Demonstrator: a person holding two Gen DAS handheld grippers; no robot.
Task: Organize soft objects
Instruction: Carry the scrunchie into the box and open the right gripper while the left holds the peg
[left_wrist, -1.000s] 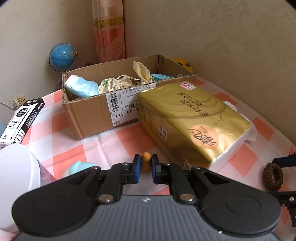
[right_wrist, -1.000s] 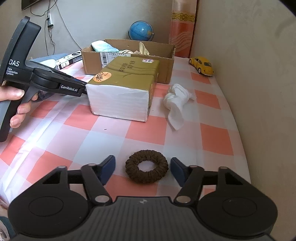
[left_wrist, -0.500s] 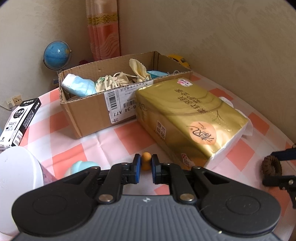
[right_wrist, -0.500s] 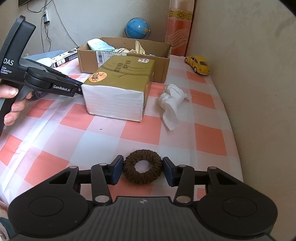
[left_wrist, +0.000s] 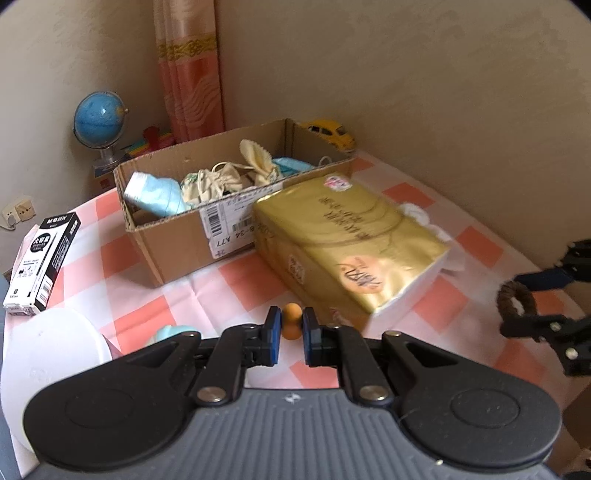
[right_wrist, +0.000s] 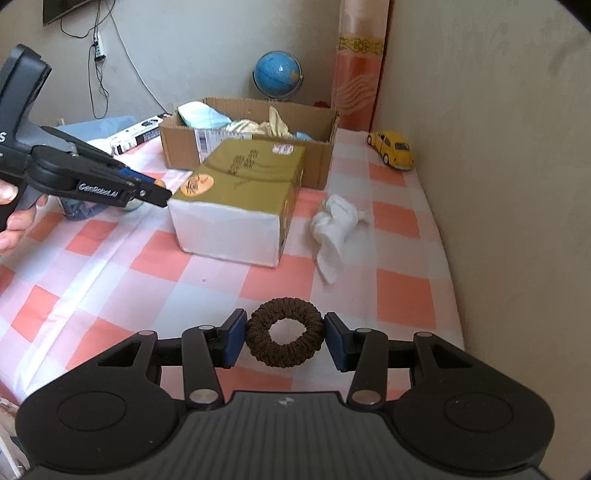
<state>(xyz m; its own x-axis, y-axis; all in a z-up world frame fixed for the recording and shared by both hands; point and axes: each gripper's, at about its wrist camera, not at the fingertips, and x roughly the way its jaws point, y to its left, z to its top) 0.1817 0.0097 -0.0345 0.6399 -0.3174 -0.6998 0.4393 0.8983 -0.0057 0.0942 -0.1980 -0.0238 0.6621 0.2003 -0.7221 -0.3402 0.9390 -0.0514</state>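
Over the checked table (right_wrist: 110, 266), both tools tilt down: left (left_wrist: 291, 325) pinching an orange piece (left_wrist: 291, 320), right (right_wrist: 284, 338) gripping a scrunchie (right_wrist: 284, 338).

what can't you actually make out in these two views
- Orange item pinched in the left gripper: left wrist view, the fingers cover its sides, so what it is stays unclear.
- Cardboard box contents: right wrist view, the gold tissue pack hides the lower part.
- Gold pack's print: blurred in the left view.
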